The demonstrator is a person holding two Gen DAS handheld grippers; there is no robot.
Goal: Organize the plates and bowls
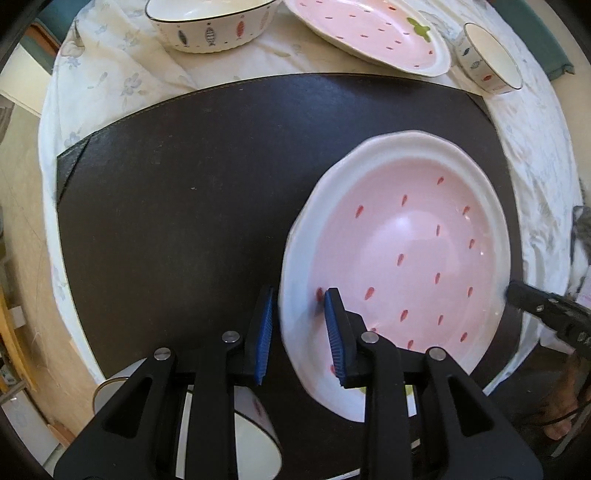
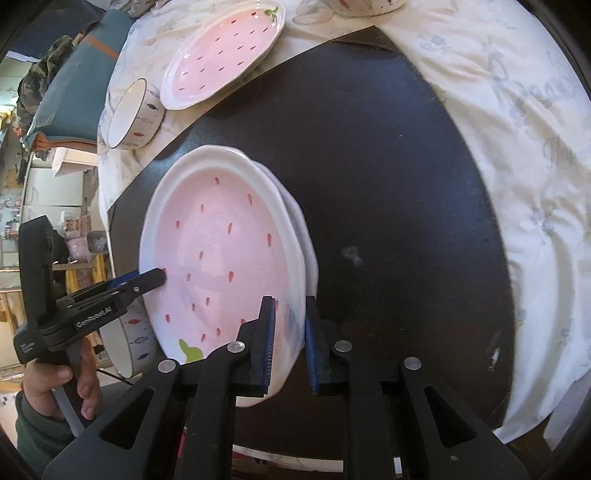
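- One table, round, under a pale floral cloth; a dark mat covers its middle.
- Two pink strawberry plates stacked on the mat, top one's rim overhanging the lower one on the right wrist view's right side. Both sets of tongs are at this stack, on opposite sides.
- A third pink plate lies on the cloth beyond the mat's far edge, well apart from the stack.
- Large fish-pattern bowl on the cloth at the far side, just beside the third plate.
- Small fish-pattern bowl tipped on its side on the cloth, near the third plate's other end.
- Another fish-pattern bowl sits beneath the left tongs at the near edge, partly hidden.
- Left tongs: narrowly parted, blue pads straddling the stack's rim; whether the pads press on it, cannot tell. A hand grips the handle.
- Right tongs: nearly closed, pads clamping the top plate's rim.
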